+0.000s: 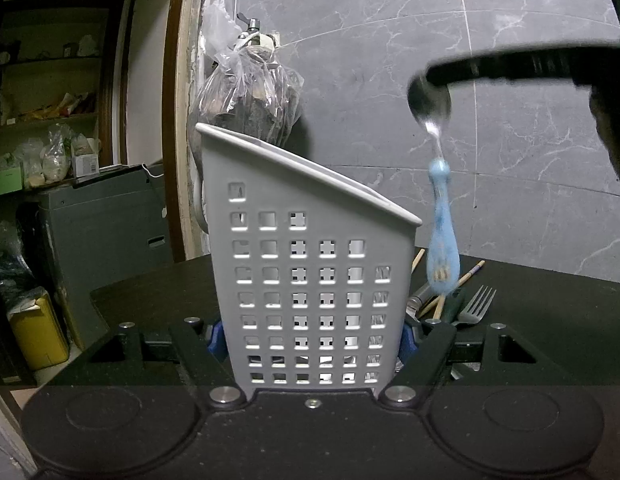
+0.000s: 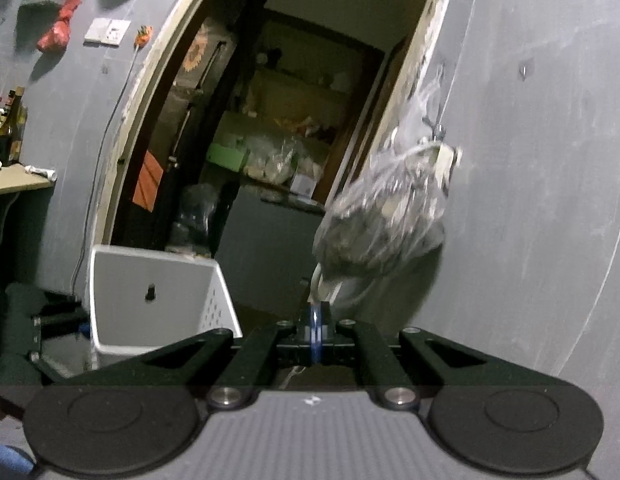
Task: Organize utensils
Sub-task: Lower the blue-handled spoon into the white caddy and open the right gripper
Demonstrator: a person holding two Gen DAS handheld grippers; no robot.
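Observation:
A grey perforated utensil holder (image 1: 310,280) stands upright on the black table (image 1: 549,320). My left gripper (image 1: 310,336) is shut on its lower sides, blue pads (image 1: 216,340) pressed against both walls. From the upper right my right gripper (image 1: 425,76) reaches in, shut on the bowl of a spoon (image 1: 439,240). Its light-blue handle hangs down, blurred, just right of the holder and above the table. In the right wrist view the right gripper (image 2: 315,320) has its blue pads together; the spoon is mostly hidden beneath them. The holder (image 2: 150,300) sits lower left there.
A fork (image 1: 475,306), chopsticks (image 1: 465,278) and other utensils lie on the table behind the holder's right side. A filled plastic bag (image 1: 246,88) hangs from a tap on the grey marble wall. A doorway with cluttered shelves (image 1: 50,120) opens on the left.

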